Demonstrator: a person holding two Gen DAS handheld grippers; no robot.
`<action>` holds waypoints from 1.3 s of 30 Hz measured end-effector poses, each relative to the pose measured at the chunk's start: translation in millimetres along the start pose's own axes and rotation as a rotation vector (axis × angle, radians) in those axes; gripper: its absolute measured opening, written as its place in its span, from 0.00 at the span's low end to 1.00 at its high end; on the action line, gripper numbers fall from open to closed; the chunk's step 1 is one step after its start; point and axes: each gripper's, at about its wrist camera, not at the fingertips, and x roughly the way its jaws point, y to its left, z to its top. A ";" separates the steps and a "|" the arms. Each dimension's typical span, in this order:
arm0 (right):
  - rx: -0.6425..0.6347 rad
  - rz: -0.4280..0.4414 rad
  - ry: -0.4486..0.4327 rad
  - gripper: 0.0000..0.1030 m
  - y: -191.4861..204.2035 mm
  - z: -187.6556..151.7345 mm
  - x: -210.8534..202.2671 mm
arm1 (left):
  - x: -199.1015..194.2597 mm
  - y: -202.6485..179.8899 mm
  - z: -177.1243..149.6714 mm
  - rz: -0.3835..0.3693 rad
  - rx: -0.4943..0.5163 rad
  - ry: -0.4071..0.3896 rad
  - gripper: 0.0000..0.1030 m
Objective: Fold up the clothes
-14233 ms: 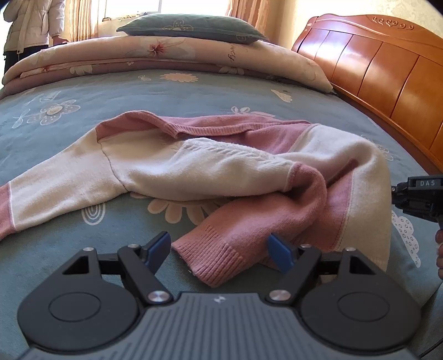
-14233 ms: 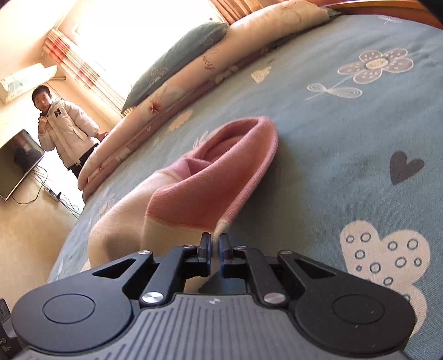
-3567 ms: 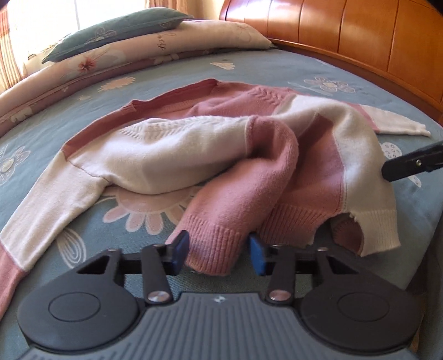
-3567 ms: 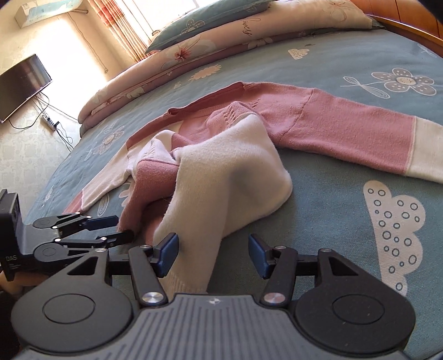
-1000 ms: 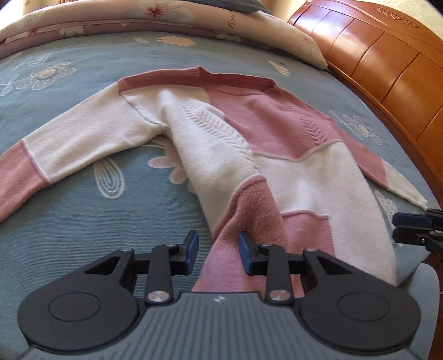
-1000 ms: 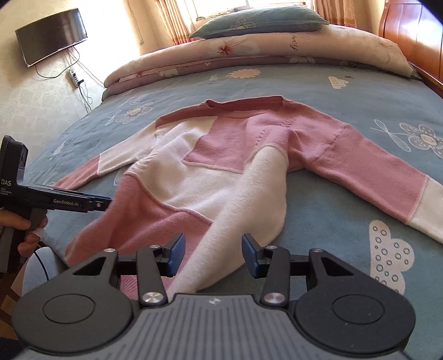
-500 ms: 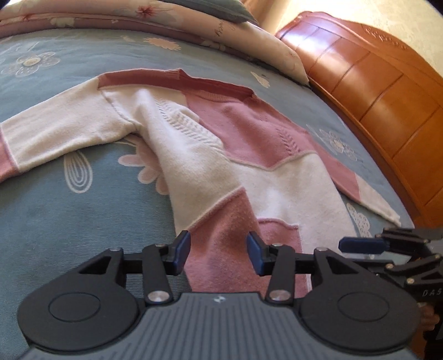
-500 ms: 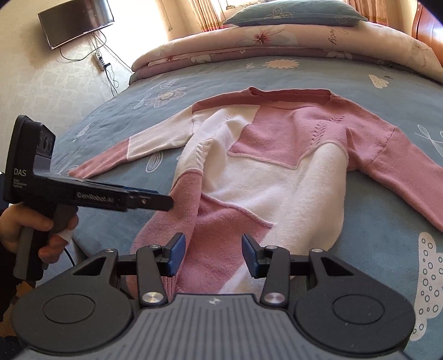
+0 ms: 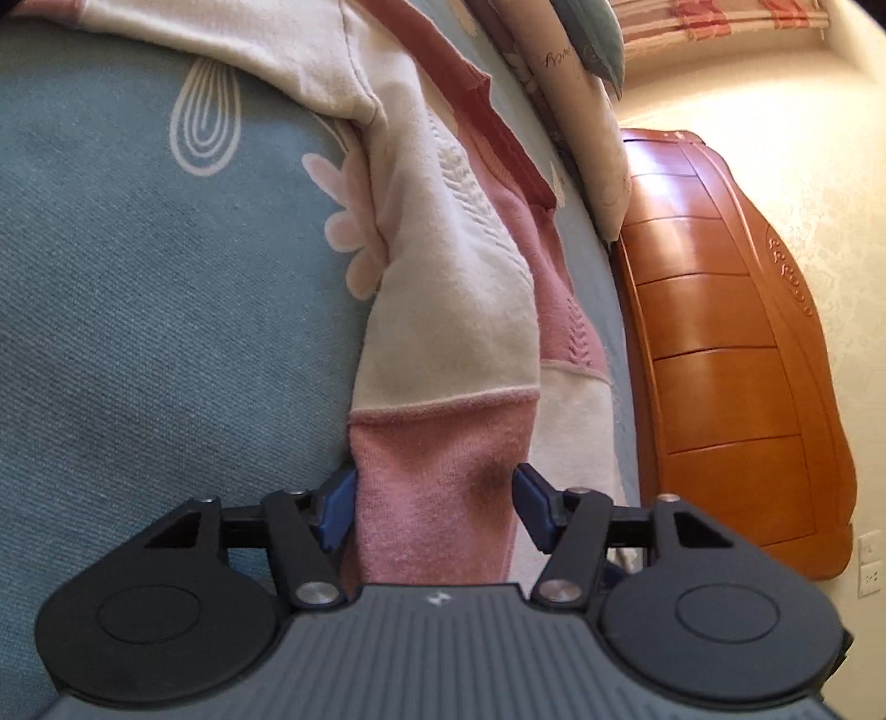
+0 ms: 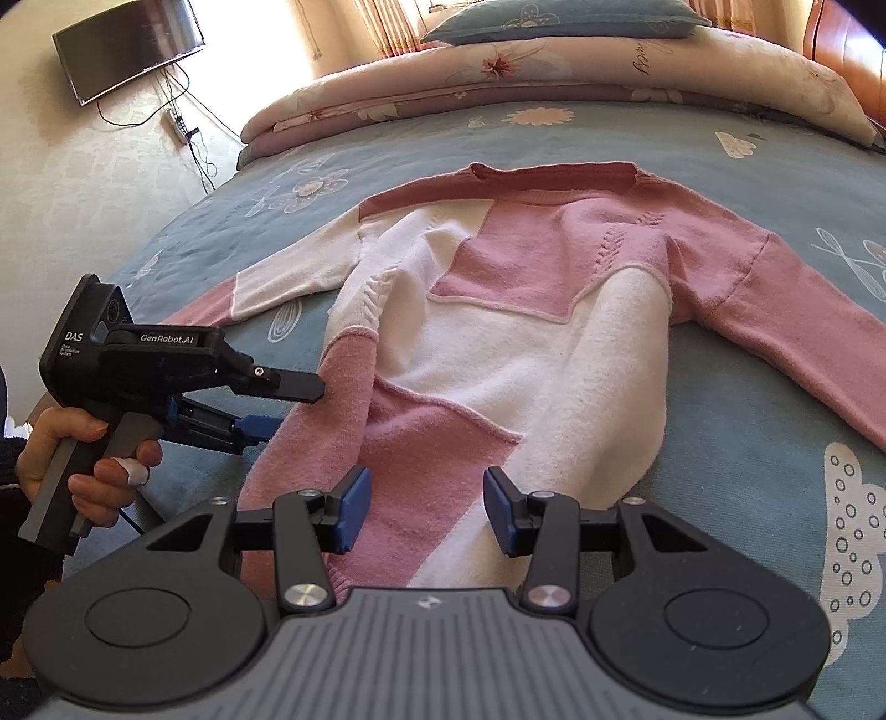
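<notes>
A pink and cream knitted sweater (image 10: 515,343) lies spread face up on the blue bed, collar far, hem near, sleeves out to both sides. My left gripper (image 9: 432,512) is open, turned on its side, its jaws either side of the sweater's pink lower left edge (image 9: 437,471). In the right wrist view the left gripper (image 10: 288,404) shows one finger above and one below that edge. My right gripper (image 10: 423,512) is open over the pink hem, holding nothing.
The blue flower-print bedspread (image 10: 775,432) surrounds the sweater. A rolled quilt (image 10: 554,66) and a pillow (image 10: 559,22) lie at the far end. A wooden headboard (image 9: 731,354) stands at the right. A wall TV (image 10: 127,44) hangs at the left.
The left gripper has rolled onto its side and dropped to the sweater's lower left edge, jaws wider. The right gripper stays open and has moved slightly forward over the hem.
</notes>
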 end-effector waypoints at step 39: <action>0.037 -0.052 0.024 0.52 -15.3 -3.3 6.3 | -19.2 15.8 73.9 0.002 -0.079 -0.327 0.40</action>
